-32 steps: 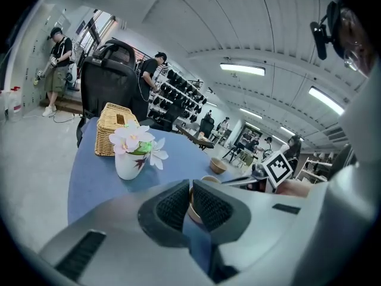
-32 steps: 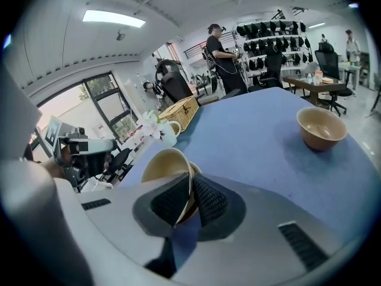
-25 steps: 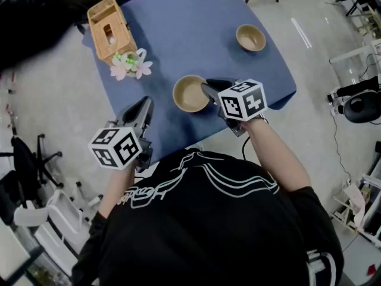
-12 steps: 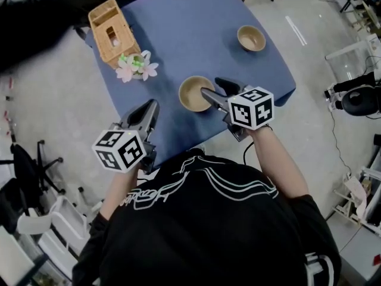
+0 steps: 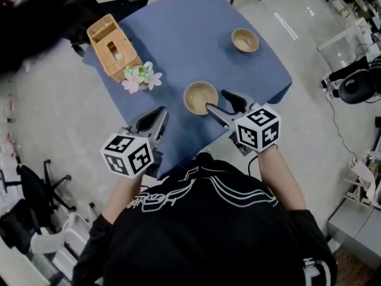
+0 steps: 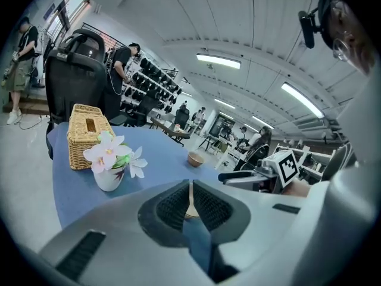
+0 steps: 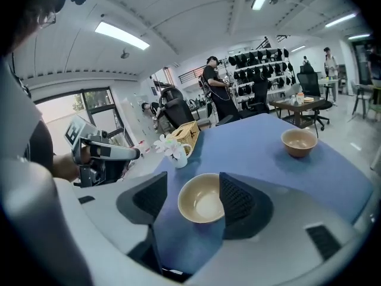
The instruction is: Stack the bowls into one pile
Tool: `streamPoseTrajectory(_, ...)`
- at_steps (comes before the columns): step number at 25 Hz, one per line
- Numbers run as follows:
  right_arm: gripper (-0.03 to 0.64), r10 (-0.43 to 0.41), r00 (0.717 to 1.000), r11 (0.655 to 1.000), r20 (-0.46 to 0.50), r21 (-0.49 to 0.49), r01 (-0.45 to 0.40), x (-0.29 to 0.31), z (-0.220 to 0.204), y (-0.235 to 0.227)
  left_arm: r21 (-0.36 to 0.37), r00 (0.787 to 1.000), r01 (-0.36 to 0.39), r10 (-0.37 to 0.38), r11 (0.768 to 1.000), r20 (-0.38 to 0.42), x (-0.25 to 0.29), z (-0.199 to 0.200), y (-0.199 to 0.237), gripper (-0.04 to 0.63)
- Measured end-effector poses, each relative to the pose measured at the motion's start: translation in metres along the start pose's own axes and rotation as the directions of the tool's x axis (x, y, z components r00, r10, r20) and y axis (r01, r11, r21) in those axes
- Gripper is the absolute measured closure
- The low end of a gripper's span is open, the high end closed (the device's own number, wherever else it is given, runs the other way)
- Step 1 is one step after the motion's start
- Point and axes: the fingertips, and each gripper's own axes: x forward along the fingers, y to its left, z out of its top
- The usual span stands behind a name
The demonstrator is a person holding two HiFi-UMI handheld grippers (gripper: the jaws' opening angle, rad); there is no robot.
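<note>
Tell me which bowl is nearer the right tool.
The bowl at the table's near edge, framed between the right tool's opening jaws; the other bowl sits near the far corner.

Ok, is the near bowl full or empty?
Empty. The near bowl stands upright on the table, and its bare tan inside shows, with nothing in it.

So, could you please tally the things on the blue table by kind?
Bowls: 2
Basket: 1
Flower vase: 1
Total: 4
</note>
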Motion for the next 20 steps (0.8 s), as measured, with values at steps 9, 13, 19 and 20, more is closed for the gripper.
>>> streamPoseTrajectory(9, 0.337, -0.087, 0.995, 0.996, 0.055, 0.004, 0.087, -0.022, 0.002, -0.014, 0.041, 0.999, 0.044, -0.044, 0.998, -0.022, 0.007, 0.003, -0.014, 0.557)
streamPoseTrajectory(13, 0.337, -0.087, 0.993, 0.996, 0.078, 0.004, 0.087, -0.033, 0.011, -0.026, 0.057, 0.999, 0.037, -0.036, 0.998, -0.017, 0.015, 0.009, -0.022, 0.557)
streamPoseTrajectory(19, 0.337, -0.084, 0.993, 0.996, 0.086, -0.010, 0.085, -0.046, 0.029, -0.061, 0.067, 1.000, 0.018, -0.019, 0.998, 0.014, 0.034, 0.032, -0.037, 0.557)
streamPoseTrajectory(20, 0.337, -0.084, 0.993, 0.996, 0.086, -0.013, 0.085, -0.048, 0.032, -0.069, 0.065, 1.000, 0.012, -0.013, 0.998, 0.019, 0.039, 0.036, -0.039, 0.557)
